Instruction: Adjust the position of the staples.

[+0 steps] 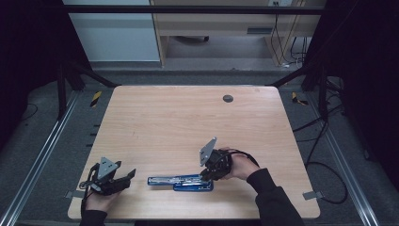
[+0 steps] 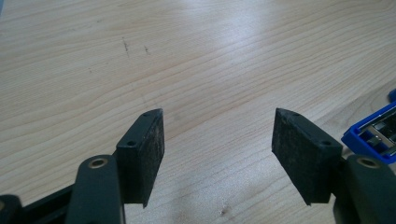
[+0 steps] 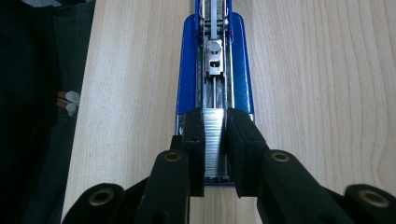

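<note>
Right gripper (image 3: 215,154) pinches staple strip (image 3: 215,140) over open stapler (image 3: 215,60) at table's (image 1: 188,117) near edge. Left gripper (image 2: 217,144) wide, empty. Keep strip aligned with channel, lower flat, release gently.

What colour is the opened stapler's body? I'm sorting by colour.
Blue stapler, clearest in the right gripper view.

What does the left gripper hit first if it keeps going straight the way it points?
Probably bare table. The left gripper is open and empty, and only wood lies ahead between its fingers. The blue stapler sits off to one side of that line, though depth is hard to judge.
</note>
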The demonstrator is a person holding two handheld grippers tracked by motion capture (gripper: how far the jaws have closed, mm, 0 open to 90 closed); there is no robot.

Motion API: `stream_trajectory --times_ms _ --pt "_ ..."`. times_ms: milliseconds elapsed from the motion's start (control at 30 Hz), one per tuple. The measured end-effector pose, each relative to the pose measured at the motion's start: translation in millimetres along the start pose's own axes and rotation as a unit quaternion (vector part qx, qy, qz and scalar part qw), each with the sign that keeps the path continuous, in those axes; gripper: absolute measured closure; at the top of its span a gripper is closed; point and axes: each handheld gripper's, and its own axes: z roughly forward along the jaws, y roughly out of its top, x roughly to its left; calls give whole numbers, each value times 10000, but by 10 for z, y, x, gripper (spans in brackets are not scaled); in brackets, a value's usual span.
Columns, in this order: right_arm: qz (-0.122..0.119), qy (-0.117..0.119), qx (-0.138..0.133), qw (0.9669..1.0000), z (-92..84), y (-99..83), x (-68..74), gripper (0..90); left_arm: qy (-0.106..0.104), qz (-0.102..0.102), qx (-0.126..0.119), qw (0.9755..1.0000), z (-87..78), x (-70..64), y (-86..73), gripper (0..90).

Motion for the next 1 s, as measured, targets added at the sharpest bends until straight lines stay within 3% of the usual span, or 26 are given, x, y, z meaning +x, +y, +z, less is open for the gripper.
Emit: stream_trajectory --times_ms 500,1000 --pt "-66 -76 12 9999 22 -24 9 783 9 7 -4 10000 0 0 0 344" --pt "109 -124 -22 9999 52 -48 22 762 6 9 3 10000 1 -2 0 343"
